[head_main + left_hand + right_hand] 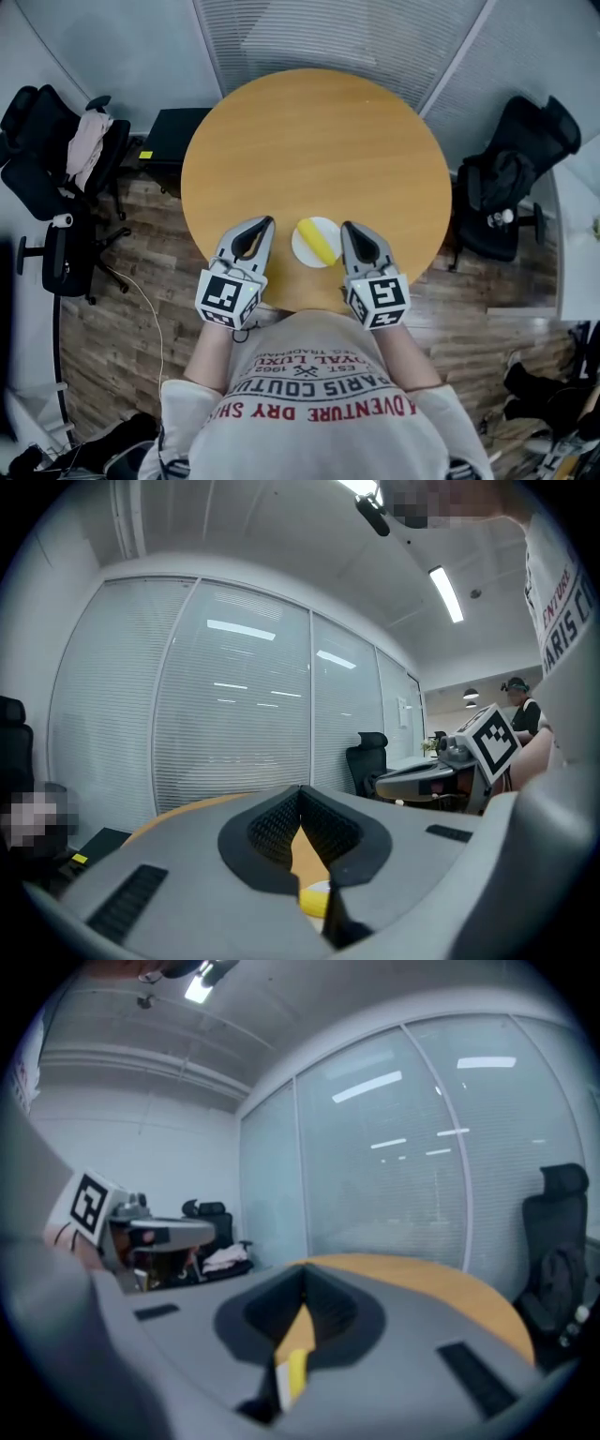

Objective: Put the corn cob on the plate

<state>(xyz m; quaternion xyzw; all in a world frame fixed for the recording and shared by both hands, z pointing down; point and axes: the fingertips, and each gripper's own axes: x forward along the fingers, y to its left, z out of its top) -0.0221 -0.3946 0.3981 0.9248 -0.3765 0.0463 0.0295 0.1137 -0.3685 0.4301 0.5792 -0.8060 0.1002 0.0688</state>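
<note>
A yellow corn cob (320,241) lies on a small white plate (305,246) near the front edge of the round wooden table (319,141). My left gripper (267,222) hangs just left of the plate and my right gripper (349,228) just right of it, both raised above the table and both shut with nothing held. In the left gripper view, the corn cob (315,902) shows through the gap below the closed tips of the left gripper (300,789). The right gripper view likewise shows the right gripper (303,1274) closed, with a slice of the corn cob (297,1372) and the plate (284,1387) below it.
Black office chairs stand left (52,131) and right (516,159) of the table, the left one with clothing draped on it. A black box (171,134) sits on the wooden floor by the table's far left. Glass walls with blinds lie beyond.
</note>
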